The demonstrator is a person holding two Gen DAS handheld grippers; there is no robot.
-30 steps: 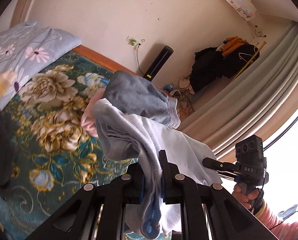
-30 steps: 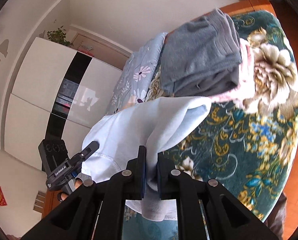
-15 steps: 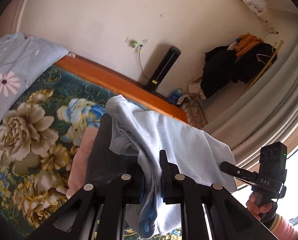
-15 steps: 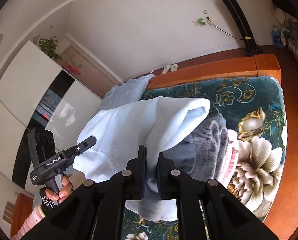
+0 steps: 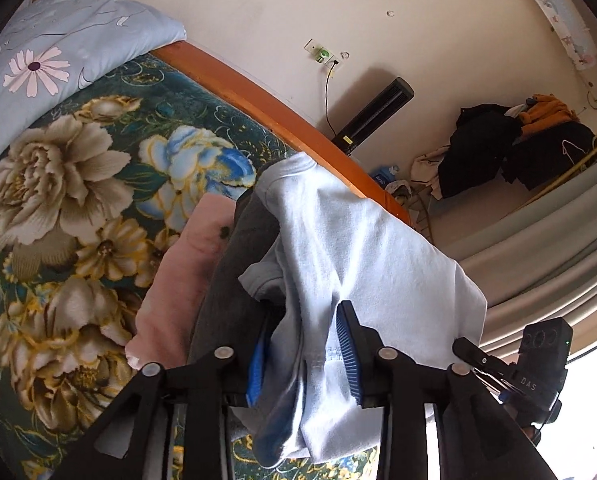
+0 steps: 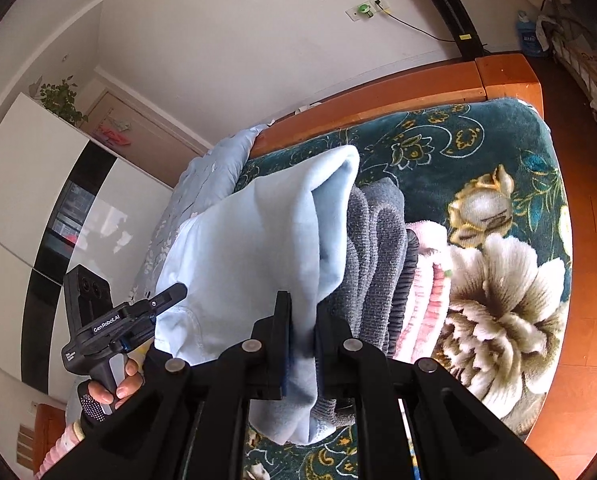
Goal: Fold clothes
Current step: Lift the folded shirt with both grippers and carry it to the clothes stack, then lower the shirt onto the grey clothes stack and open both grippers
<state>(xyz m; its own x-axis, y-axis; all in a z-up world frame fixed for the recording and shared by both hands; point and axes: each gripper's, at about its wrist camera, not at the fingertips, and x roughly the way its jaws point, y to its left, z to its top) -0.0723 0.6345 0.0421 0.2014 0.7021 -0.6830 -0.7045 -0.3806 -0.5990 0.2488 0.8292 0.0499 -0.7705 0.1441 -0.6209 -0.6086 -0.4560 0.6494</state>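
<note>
A folded light blue garment [image 5: 358,248] hangs between both grippers and drapes over a folded grey garment [image 5: 234,272]. The grey one lies on a pink garment [image 5: 186,264] on the floral bed blanket [image 5: 78,184]. My left gripper [image 5: 304,316] has its jaws opening; the blue cloth still hangs loosely between its blue pads [image 5: 348,352]. In the right wrist view my right gripper [image 6: 302,320] is shut on the other edge of the light blue garment [image 6: 258,248], just above the grey garment [image 6: 382,248] and the pink one [image 6: 430,276]. A hand [image 6: 118,388] holds the left gripper [image 6: 170,296].
An orange wooden bed frame [image 5: 258,100] runs along the far edge of the bed, with a pale flowered quilt [image 5: 58,40] at the left. Past the bed are a black tower fan [image 5: 374,112], a heap of dark clothes [image 5: 518,152], a curtain [image 5: 558,248] and a white wardrobe [image 6: 38,200].
Both grippers have carried the light blue garment forward and down onto the grey pile. The left jaws, shut on the cloth before, have spread apart.
</note>
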